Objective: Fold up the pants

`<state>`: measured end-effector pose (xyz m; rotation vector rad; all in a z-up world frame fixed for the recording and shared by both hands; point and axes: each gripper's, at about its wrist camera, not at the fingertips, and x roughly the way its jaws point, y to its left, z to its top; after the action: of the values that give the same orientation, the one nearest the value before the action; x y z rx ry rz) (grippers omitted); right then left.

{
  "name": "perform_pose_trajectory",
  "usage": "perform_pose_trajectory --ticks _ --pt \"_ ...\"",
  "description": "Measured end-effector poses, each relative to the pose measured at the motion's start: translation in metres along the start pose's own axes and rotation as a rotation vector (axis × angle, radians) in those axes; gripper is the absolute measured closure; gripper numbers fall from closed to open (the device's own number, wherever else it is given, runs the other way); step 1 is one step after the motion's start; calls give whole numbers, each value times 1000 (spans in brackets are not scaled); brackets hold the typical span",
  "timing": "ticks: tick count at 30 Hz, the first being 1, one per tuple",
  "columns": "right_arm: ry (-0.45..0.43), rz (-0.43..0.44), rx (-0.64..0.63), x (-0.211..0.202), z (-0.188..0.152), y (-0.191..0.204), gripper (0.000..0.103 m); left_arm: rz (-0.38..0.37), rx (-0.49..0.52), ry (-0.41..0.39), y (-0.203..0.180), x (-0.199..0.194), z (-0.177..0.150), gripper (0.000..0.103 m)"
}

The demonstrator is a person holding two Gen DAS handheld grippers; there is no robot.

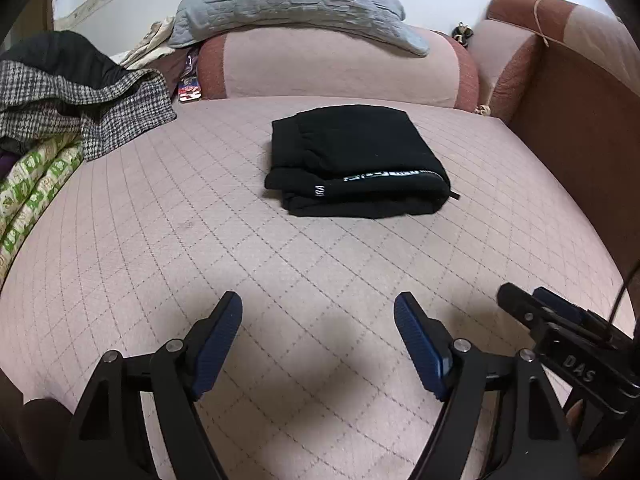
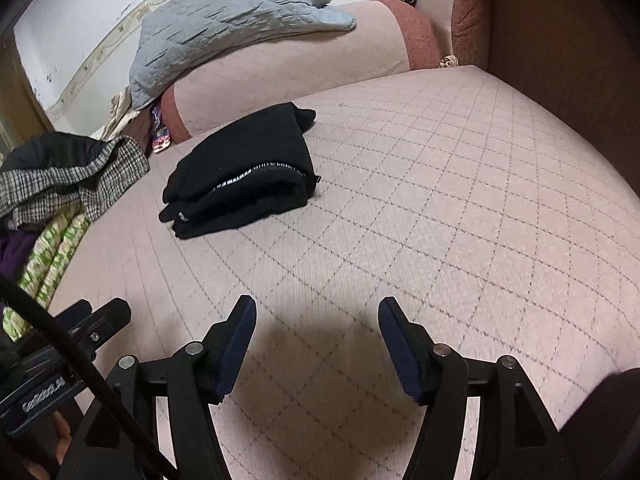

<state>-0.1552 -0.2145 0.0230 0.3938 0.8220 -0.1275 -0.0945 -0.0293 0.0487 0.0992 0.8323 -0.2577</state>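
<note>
Black pants (image 1: 356,160) with a white printed stripe lie folded into a compact rectangle on the pink quilted sofa seat (image 1: 280,272). They also show in the right wrist view (image 2: 244,168), up and to the left. My left gripper (image 1: 318,312) is open and empty, held above the seat well in front of the pants. My right gripper (image 2: 317,316) is open and empty, also held back from the pants. The right gripper also shows in the left wrist view (image 1: 532,308), at the right edge; the left gripper shows at the lower left of the right wrist view (image 2: 100,316).
A grey quilted pillow (image 1: 296,0) rests on the sofa backrest (image 1: 340,68). A houndstooth and black garment pile (image 1: 76,100) and a green-patterned cloth (image 1: 36,192) lie at the left. A brown armrest (image 1: 580,120) bounds the right side.
</note>
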Motion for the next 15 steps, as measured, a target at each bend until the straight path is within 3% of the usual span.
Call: perform_pose_trajectory --ticks 15 --pt "24 -21 -10 11 -5 4 32 -37 -3 31 -8 4 -4 25"
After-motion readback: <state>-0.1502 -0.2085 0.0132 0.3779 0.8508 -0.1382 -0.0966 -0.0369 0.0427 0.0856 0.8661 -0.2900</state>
